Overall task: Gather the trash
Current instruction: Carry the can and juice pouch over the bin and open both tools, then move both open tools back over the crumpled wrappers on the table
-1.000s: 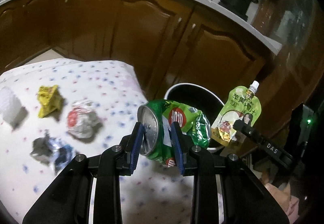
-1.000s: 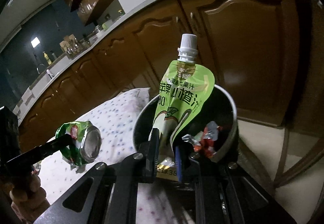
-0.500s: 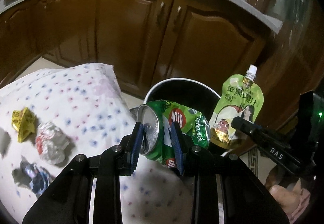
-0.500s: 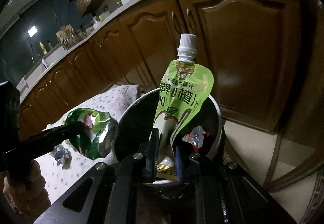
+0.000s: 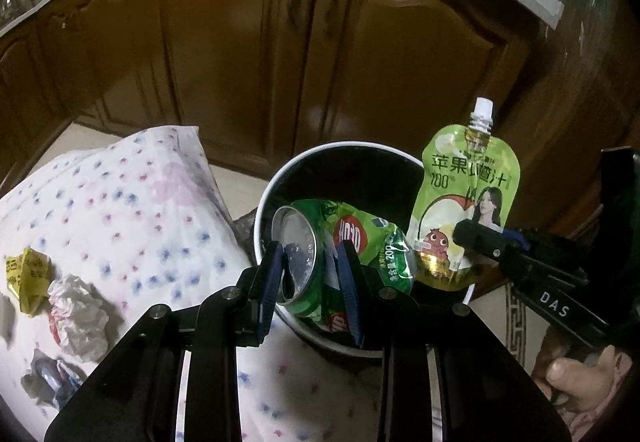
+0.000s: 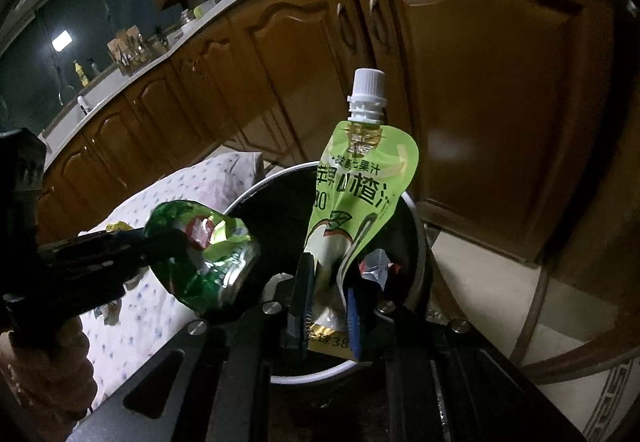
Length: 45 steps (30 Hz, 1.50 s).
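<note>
Both grippers are loaded: left gripper (image 5: 311, 274) has its fingers clamped on a crushed green can (image 5: 340, 258), right gripper (image 6: 327, 296) is pinching a green juice pouch (image 6: 356, 202), cap up. Both items hang right over the open trash bin (image 5: 280, 178). Crumpled wrappers (image 5: 78, 312) sit on the dotted tablecloth (image 5: 132, 202) beside it.

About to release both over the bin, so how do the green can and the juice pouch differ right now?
The green can is crushed metal, lying sideways in the left gripper; the juice pouch is flat, soft plastic, held upright in the right gripper. The can's open silver end faces the left camera, while the pouch has a white cap on top. The can is darker green, the pouch lime. Both are clamped and hang over the black bin.
</note>
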Each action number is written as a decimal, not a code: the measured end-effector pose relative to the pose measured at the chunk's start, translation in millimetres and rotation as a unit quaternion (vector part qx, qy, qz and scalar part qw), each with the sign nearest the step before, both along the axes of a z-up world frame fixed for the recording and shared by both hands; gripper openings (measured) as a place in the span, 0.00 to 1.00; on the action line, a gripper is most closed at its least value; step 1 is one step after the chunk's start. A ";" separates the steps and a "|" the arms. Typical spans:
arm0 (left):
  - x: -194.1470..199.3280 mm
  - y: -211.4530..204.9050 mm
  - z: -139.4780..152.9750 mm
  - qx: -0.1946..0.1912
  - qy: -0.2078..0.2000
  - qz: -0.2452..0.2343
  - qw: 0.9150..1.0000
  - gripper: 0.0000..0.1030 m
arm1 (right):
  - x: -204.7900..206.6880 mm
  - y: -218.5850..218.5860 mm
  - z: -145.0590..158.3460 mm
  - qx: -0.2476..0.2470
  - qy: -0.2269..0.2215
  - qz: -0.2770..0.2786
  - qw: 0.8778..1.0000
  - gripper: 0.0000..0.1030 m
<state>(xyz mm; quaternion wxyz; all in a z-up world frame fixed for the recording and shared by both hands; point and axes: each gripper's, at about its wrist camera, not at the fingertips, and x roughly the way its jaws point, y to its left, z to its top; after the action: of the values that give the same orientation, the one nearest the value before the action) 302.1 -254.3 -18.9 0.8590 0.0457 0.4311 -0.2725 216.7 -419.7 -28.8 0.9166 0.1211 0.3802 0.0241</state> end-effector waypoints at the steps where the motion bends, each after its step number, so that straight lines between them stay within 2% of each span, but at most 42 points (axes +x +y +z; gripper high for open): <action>1: 1.0 -0.8 -0.8 0.000 0.002 0.000 1.000 0.26 | 0.6 -0.2 -0.2 0.000 0.001 0.002 1.000 0.14; 5: 3.6 -3.4 -4.2 0.005 0.007 0.000 1.000 0.25 | 2.8 -2.4 -2.1 0.002 0.006 0.005 1.000 0.14; 9: 4.3 -3.1 -3.4 0.004 0.012 -0.001 1.000 0.26 | 5.0 -4.2 -2.2 0.005 0.008 0.006 1.000 0.19; 10: 3.8 -2.4 -2.4 0.004 0.011 -0.001 1.000 0.28 | 4.8 -5.9 -2.0 0.010 0.007 0.004 1.000 0.24; 12: 3.3 -0.6 -1.7 0.003 0.010 0.000 1.000 0.35 | 4.1 -7.2 -1.5 0.014 0.005 0.001 1.000 0.43; 14: 0.3 3.4 0.3 0.000 0.006 0.003 1.000 0.44 | 0.8 -9.8 -0.4 0.020 -0.002 -0.004 1.000 0.51; 16: -2.8 8.6 1.6 -0.004 0.002 0.007 1.000 0.45 | -3.9 -11.4 0.2 0.026 -0.005 -0.007 1.000 0.53; 21: -9.9 28.0 -0.6 -0.023 0.011 0.030 0.999 0.61 | -14.3 -10.6 4.2 0.036 -0.024 -0.015 0.999 0.77; 22: -12.7 33.8 -1.6 -0.027 0.012 0.039 0.999 0.68 | -18.2 -9.2 5.3 0.038 -0.030 -0.017 0.999 0.79; 24: -17.3 43.2 -1.6 -0.036 0.010 0.050 0.998 0.71 | -22.2 -6.9 7.7 0.040 -0.039 -0.019 0.998 0.87; 29: -34.2 70.7 -2.2 -0.060 0.016 0.078 0.995 0.72 | -34.1 3.7 10.7 0.049 -0.048 -0.022 0.997 0.91; 39: -73.4 125.4 -3.9 -0.080 0.002 0.127 0.989 0.74 | -60.0 40.9 8.7 0.061 -0.062 -0.016 0.996 0.98; 45: -92.1 162.1 -2.3 -0.097 -0.005 0.157 0.983 0.74 | -69.2 68.8 -0.4 0.069 -0.058 0.003 0.996 0.98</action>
<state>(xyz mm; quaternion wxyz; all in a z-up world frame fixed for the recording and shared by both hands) 210.0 -92.1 -21.2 0.8935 -0.1050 0.3999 -0.1751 147.6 -350.9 -29.3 0.9266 0.1819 0.3237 0.0598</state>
